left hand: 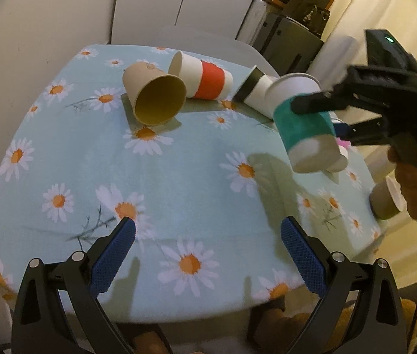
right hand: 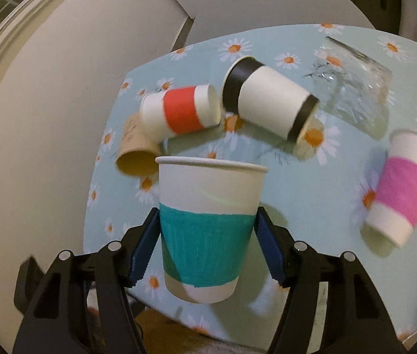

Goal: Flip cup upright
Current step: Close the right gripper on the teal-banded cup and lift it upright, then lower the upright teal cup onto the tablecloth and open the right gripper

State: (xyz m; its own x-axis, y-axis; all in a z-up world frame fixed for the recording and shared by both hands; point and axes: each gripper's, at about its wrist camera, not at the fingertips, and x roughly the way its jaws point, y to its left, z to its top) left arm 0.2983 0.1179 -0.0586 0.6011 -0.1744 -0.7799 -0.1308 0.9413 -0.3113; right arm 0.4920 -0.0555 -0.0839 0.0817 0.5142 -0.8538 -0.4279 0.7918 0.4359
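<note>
My right gripper is shut on a white paper cup with a teal band, held above the table with its rim up. In the left wrist view that teal cup hangs tilted over the table's right side, gripped by the right gripper. My left gripper is open and empty over the near edge of the daisy tablecloth.
Lying on their sides: a brown cup, a red-banded cup, a black-banded cup, a clear glass jar. A pink-banded cup is at the right. Another brown cup sits at the table's right edge.
</note>
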